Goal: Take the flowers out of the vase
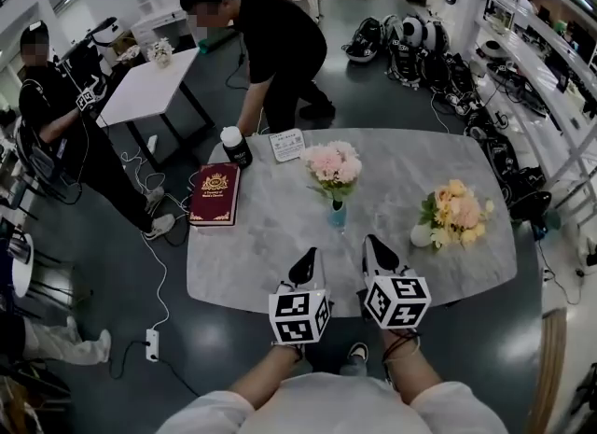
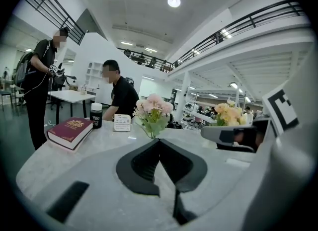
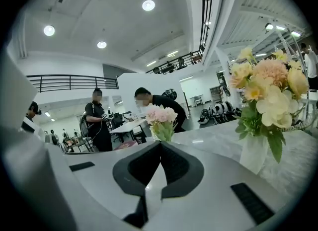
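Pink flowers (image 1: 333, 167) stand in a small blue vase (image 1: 337, 215) at the middle of the marble table (image 1: 261, 255). A peach and yellow bunch (image 1: 457, 210) stands in a white vase (image 1: 422, 234) at the right. My left gripper (image 1: 311, 258) and right gripper (image 1: 371, 242) hover side by side over the table's near edge, both shut and empty, a short way in front of the blue vase. In the left gripper view the pink flowers (image 2: 153, 108) rise just beyond the shut tips (image 2: 159, 140). The right gripper view shows them (image 3: 161, 115) ahead of its tips (image 3: 160, 144), with the peach bunch (image 3: 268, 88) close at the right.
A dark red book (image 1: 215, 194), a black bottle with a white cap (image 1: 235, 147) and a small card (image 1: 287, 145) lie on the table's far left part. One person in black (image 1: 270, 40) bends at the far side, another (image 1: 47, 105) stands left by a white table (image 1: 149, 87).
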Available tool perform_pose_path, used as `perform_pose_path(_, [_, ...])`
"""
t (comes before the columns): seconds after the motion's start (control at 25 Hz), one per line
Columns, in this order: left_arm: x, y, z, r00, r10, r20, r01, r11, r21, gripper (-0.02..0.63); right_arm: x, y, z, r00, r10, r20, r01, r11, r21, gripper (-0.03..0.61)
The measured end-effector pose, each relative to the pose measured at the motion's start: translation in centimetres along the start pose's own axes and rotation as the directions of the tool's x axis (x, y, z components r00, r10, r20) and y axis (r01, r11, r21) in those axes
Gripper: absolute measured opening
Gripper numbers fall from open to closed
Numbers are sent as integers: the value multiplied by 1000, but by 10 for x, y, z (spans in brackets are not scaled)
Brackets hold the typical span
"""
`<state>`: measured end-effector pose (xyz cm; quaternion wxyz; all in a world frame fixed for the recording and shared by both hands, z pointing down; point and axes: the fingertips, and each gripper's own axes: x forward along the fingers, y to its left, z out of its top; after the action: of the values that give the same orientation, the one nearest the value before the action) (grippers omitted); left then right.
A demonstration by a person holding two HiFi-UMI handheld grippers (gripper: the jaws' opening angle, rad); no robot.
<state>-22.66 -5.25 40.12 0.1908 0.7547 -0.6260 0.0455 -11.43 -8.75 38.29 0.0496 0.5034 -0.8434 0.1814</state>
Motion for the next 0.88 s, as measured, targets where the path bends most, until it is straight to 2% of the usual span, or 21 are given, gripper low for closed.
perform_pose_path(0.4, [9, 21, -8, 999, 17, -28, -17, 1000, 2, 8, 33, -4, -2, 999, 28, -16, -29, 999, -23, 6])
perform_pose_path(0.6, [16, 35, -20, 997, 55, -48, -57, 998, -22, 8, 59, -5, -5, 998, 63, -32, -64, 998, -30, 9])
perform_pose_path(0.72, [20, 41, -23, 996, 66, -52, -68, 997, -36, 8, 74, -6, -8, 996, 79, -49, -80, 996, -26, 62])
perform_pose_path(0.88, [27, 49, -28, 996, 74, -54, -77, 996, -48, 8, 96, -8, -13, 994, 91, -62, -93, 995, -21, 85])
